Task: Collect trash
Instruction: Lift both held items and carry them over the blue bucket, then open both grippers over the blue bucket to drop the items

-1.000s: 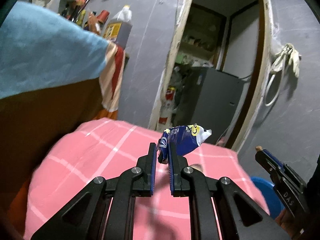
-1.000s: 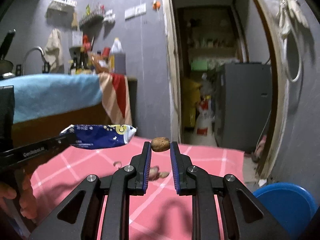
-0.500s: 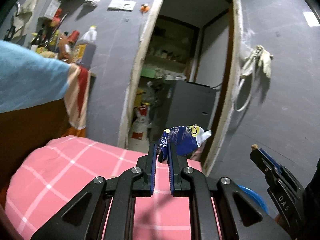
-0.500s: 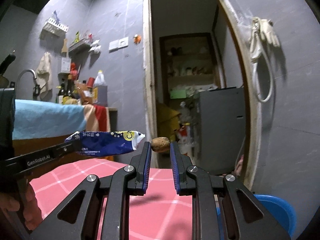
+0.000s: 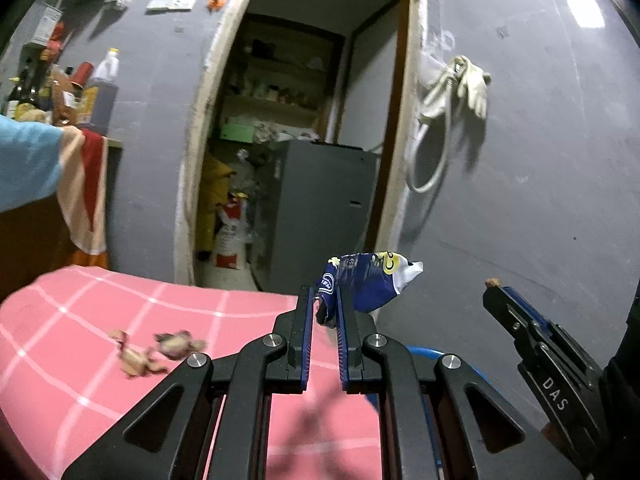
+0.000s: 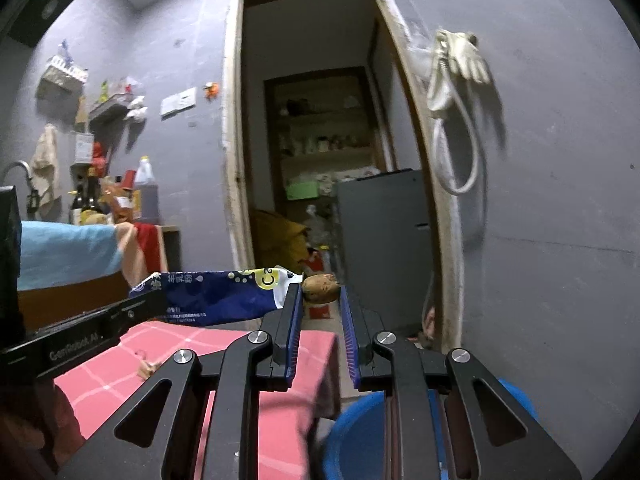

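Observation:
My left gripper is shut on a crumpled blue snack wrapper, held in the air past the right edge of the pink checked table. In the right wrist view the same wrapper juts out from the left gripper's arm. My right gripper is shut on a small brown nut-like scrap at its tips. In the left wrist view the right gripper shows at the right with the scrap on its tip. A blue bin sits low, beside the table's corner.
Brown shell scraps lie on the pink cloth. Ahead is an open doorway with a grey cabinet inside. A white glove and hose hang on the grey wall. Bottles crowd a counter at the left.
Both grippers have swung right, away from the table's middle toward its right edge and the blue bin. Each still holds its piece. The counter has slid off to the left.

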`<state>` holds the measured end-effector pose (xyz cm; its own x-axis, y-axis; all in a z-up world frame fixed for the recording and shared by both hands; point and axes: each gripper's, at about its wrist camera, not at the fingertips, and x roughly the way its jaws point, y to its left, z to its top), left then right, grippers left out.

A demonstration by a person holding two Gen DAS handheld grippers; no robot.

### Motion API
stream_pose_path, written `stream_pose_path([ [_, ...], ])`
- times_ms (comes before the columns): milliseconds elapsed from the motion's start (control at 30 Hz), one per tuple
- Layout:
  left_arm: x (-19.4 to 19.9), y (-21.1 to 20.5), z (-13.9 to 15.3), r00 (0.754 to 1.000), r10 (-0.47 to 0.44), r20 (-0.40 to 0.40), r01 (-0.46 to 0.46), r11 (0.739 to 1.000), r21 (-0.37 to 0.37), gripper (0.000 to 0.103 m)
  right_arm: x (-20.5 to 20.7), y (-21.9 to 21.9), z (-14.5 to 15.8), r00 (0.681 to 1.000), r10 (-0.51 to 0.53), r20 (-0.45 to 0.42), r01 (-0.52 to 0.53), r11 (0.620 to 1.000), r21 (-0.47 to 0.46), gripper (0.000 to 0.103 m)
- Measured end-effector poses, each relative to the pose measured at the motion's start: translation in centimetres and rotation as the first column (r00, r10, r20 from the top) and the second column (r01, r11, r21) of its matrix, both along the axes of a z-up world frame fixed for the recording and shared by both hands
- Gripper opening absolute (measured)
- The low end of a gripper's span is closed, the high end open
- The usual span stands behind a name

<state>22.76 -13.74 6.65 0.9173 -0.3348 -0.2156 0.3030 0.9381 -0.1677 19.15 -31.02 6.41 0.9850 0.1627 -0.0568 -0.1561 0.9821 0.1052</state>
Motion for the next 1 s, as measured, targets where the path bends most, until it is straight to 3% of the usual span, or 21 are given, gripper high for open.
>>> stream_pose_path([
  [400, 3.0, -5.8, -3.1, 0.984, -0.092, -0.150, 0.099, 0.994, 0.041, 0.009, 1.6, -5.4, -2.9, 0.980, -0.100, -0.174, 0.111, 0.992, 0.054, 0.017],
  [767, 5.7, -7.1, -6.3, 0.937, -0.135, -0.321, 0.155, 0.987, 0.038, 0.010, 3.4, -6.5, -4.9, 0.939, -0.127, -0.319, 0.153, 0.986, 0.059, 0.018],
  [1000, 7.2, -6.9, -8.0, 0.897, -0.152, -0.414, 0.166, 0.986, -0.003, 0.014, 4.1, -7.0, -5.7, 0.915, -0.136, -0.380, 0.171, 0.984, 0.059, 0.018],
])
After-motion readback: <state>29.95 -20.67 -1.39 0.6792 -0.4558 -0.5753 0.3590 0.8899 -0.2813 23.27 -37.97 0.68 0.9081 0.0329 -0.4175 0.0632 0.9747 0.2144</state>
